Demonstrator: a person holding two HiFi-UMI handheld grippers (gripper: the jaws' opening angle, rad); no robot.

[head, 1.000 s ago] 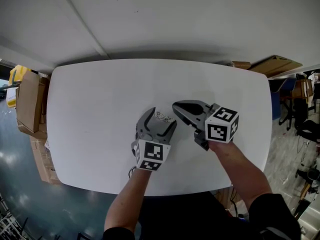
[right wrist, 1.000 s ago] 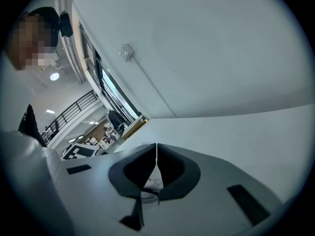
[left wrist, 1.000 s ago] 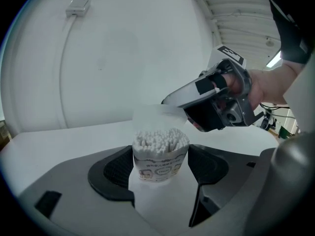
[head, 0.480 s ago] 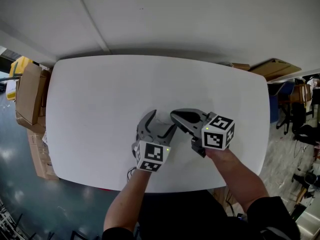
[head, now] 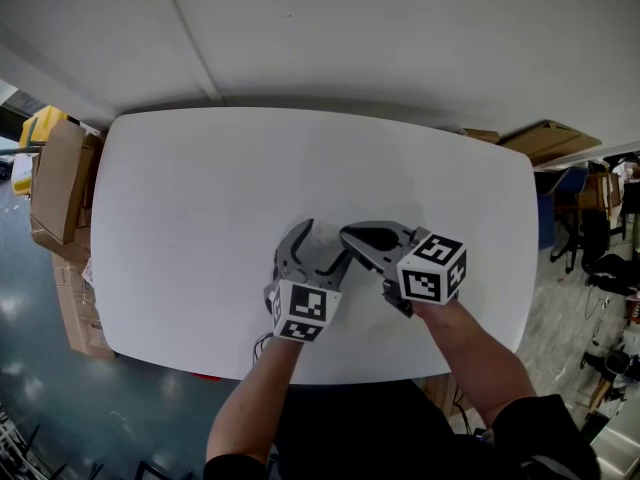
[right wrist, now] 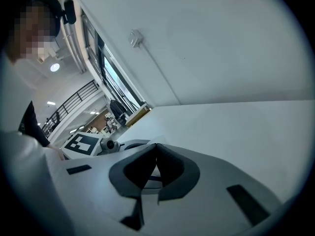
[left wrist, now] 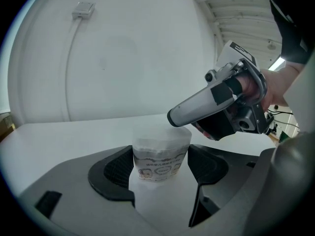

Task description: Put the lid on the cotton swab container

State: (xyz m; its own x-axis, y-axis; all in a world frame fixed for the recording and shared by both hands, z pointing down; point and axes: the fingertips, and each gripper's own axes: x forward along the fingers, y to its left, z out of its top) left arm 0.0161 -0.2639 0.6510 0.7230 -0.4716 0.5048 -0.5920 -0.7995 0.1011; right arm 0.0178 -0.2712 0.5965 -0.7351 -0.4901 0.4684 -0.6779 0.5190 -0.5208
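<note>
White counter (head: 200,188), nothing fancy: the cotton swab container (left wrist: 160,156) stands clamped between the wide-set jaws of the left tool (head: 318,240). The right tool (head: 347,235), jaws pinched nearly together, has slid in from beside the container. Its tip now sits on the top rim, hiding the swabs that showed a second ago.

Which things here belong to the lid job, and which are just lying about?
Job in hand:
cotton swab container, between the left tongs
lid at its top
right tongs, closed on the lid

Lying about:
cardboard boxes beside the table
wall socket with its cable
</note>
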